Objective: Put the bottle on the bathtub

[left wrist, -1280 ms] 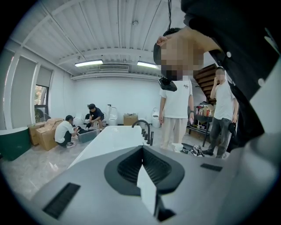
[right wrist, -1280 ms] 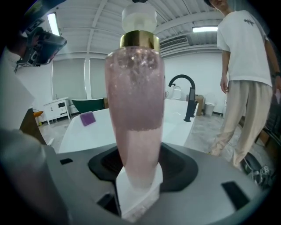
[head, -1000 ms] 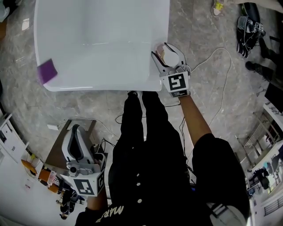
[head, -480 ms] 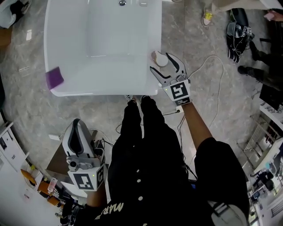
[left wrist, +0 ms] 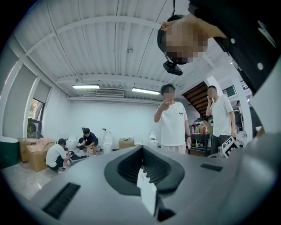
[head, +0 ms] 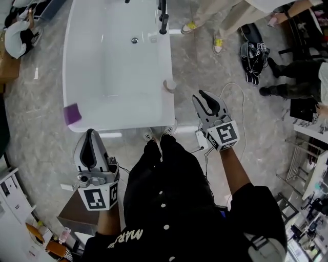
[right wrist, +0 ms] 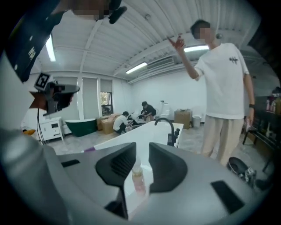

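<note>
A small pale pink bottle [head: 169, 85] stands upright on the right rim of the white bathtub [head: 118, 61]. My right gripper [head: 205, 95] hangs open and empty over the floor, a short way right of the bottle and apart from it. Through its parted jaws in the right gripper view, the bottle [right wrist: 137, 176] shows on the bathtub's rim [right wrist: 147, 132], beyond my right gripper [right wrist: 141, 146]. My left gripper [head: 91, 132] is shut and empty, just outside the tub's near end. The left gripper view looks up past my left gripper [left wrist: 142, 147] at the room and ceiling.
A purple cloth [head: 72, 113] lies on the tub's near left corner. A black faucet [head: 163, 15] stands at the far rim. Two people's legs [head: 215, 18] are by the tub's far right, near a black bag [head: 253, 53]. A white cable [head: 241, 110] trails over the marble floor.
The right gripper let go of the bottle on the tub's rim and drew back to the right. The left gripper rose from beside the low table toward the tub's near end.
</note>
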A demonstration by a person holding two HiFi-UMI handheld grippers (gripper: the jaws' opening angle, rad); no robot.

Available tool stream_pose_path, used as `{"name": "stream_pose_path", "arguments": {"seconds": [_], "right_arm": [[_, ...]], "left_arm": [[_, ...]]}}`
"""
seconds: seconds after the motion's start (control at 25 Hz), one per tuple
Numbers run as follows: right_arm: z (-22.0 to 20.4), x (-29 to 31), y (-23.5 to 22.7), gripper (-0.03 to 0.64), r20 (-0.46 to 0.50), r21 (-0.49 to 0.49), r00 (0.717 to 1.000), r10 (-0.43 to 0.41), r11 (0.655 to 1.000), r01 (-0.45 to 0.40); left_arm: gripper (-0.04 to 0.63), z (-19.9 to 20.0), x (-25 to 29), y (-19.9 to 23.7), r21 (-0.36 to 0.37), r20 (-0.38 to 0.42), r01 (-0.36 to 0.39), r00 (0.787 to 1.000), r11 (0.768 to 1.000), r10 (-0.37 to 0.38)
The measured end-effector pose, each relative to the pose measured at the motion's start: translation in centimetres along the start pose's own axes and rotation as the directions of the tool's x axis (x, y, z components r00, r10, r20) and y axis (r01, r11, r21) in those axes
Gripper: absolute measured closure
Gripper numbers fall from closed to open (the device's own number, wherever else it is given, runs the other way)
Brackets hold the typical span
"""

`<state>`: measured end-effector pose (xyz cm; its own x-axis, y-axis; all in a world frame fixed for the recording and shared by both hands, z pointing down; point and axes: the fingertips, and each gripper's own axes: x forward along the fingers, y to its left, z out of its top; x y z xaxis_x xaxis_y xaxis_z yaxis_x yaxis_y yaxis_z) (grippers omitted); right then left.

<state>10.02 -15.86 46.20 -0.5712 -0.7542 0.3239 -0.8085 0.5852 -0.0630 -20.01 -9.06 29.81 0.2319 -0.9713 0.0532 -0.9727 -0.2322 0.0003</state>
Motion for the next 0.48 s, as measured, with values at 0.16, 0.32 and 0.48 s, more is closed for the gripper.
{"name": "stream_pose_path", "arguments": {"seconds": [0.16, 0.32, 0.48], "right_arm": [[6.4, -3.5, -1.9, 0.612, 0.116, 0.093, 0.988, -0.097, 0.992, 0.087], [10.7, -6.2, -3.0, 0.614, 0.168, 0.123, 0.969, -0.18, 0.979, 0.161], [14.4, -9.3, -3.1, 0.614, 0.222, 0.154, 0.944, -0.243, 0.965, 0.212]], "left_arm": [[0.584, 2.0, 0.6, -0.6, 0.001, 0.047, 0.031, 0.998, 1.0, -0.031], [0.584, 3.7, 1.0, -1.0, 0.005, 0.075, 0.059, 0.995, 0.998, -0.059], [0.584, 5.2, 0.9, -0.8, 0.005, 0.103, 0.076, 0.992, 0.997, -0.076]]}}
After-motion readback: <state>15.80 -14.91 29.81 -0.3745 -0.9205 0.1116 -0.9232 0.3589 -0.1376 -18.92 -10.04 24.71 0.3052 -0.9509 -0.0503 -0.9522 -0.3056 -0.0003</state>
